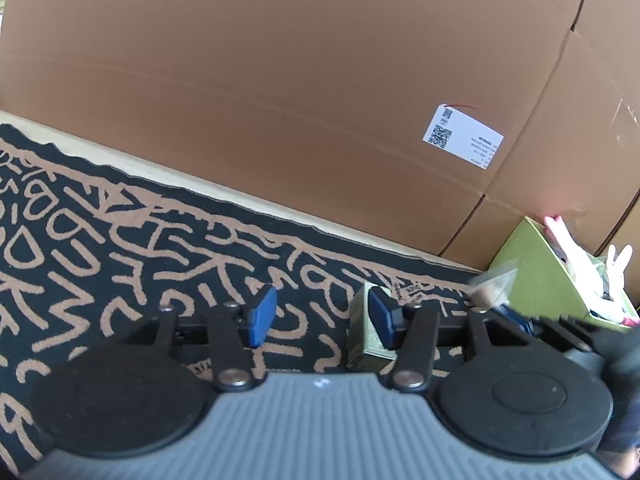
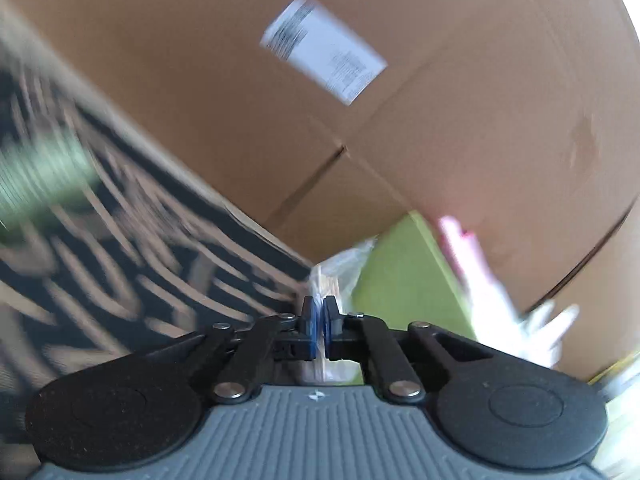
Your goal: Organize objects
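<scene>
The left gripper [image 1: 322, 316] is wide open over the black patterned rug [image 1: 120, 240]; a small olive box [image 1: 366, 336] stands by its right finger. The right gripper [image 2: 319, 326] is closed on a clear plastic bag [image 2: 340, 276], beside the green bin [image 2: 404, 276], under the cardboard wall [image 1: 280, 80]

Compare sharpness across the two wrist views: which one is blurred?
Right wrist view: heavy motion smear on the black-and-tan patterned rug and white shipping label; only the right gripper stays crisp. Left wrist view: mostly sharp, QR label legible, fisheye bending throughout.
</scene>
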Demonstrator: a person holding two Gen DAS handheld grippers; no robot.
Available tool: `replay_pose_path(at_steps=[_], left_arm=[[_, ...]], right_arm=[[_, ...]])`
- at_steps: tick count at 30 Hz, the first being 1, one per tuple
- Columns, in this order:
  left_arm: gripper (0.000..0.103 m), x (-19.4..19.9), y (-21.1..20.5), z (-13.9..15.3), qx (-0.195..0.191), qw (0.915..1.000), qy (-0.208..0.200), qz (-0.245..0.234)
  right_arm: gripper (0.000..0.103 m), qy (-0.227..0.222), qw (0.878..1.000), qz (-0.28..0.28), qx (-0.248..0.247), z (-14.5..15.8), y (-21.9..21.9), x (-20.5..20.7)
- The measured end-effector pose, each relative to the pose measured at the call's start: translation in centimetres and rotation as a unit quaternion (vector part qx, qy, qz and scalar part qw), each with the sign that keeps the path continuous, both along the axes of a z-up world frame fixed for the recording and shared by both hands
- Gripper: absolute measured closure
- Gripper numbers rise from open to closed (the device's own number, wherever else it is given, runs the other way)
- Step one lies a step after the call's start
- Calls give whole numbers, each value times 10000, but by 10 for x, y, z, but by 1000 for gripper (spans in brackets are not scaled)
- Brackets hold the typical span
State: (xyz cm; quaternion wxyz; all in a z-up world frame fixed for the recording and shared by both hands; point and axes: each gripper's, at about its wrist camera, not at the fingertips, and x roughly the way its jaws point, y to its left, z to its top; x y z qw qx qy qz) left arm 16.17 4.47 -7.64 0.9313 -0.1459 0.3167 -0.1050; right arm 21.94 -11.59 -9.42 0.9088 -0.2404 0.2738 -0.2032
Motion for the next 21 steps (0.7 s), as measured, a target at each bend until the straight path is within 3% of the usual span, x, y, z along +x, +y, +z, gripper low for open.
replay_pose_path(at_steps=[3,7,10,14,19,21], left_arm=[[52,1,-4,-3,120,9999,11,-32],[46,2,-11,-7,254,9995,39,-183],[39,1,-19,-10,522,9981,-32,-323],[36,5,-29,-12,684,9964,-153,-485],[33,16,-47,-22,1003,9926,-180,-657],[32,16,-48,-22,936,9928,-219,-720]], right_arm=[[99,-276,9850,369,1663,29,-14,-32],[99,-435,9546,770,2845,44,-22,-72],[94,-409,9487,955,2985,47,-15,-85],[59,-566,9398,1077,3194,40,-11,-95],[52,-505,9469,1006,3012,30,-18,-88],[45,-468,9523,1051,2826,29,-16,-87]])
